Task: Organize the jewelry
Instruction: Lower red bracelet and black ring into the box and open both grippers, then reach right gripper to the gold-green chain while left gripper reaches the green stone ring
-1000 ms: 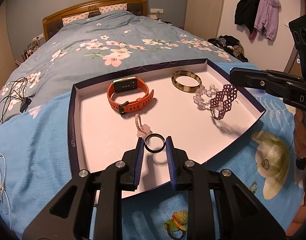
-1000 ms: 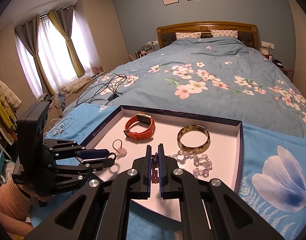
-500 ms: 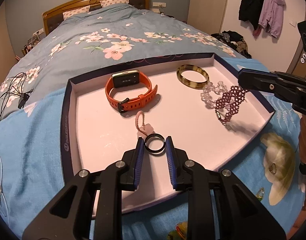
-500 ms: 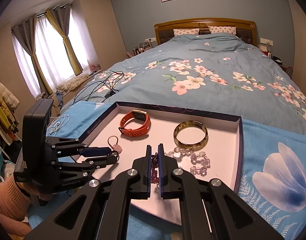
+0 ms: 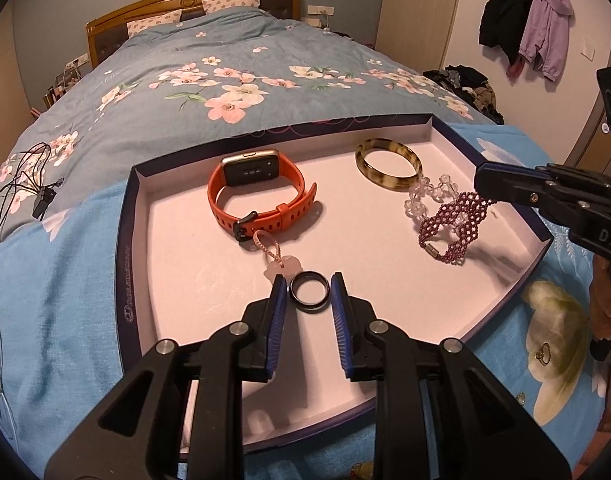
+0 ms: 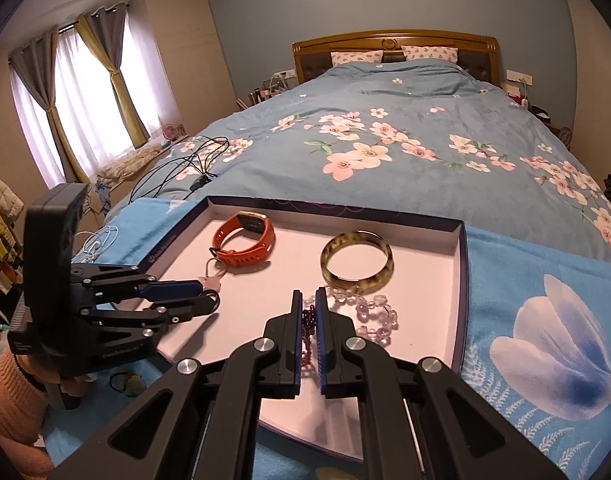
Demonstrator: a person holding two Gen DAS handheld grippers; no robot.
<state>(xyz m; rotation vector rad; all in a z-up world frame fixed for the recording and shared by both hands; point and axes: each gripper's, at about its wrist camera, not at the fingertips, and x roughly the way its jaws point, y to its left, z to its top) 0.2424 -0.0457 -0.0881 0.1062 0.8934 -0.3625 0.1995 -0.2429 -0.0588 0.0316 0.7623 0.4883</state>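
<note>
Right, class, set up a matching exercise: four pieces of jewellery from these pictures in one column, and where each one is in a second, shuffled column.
Things:
1. Black metal ring
2. Purple beaded bracelet
3. Orange rubber-strapped smartwatch
4. Tortoiseshell bangle

Places:
A. Lying in the tray's far right corner
B. Between the left tool's blue pads
C. Standing on its strap, far left in the tray
D. Pinched in the right tool

Pairs: 1-B, 2-D, 3-C, 4-A
</note>
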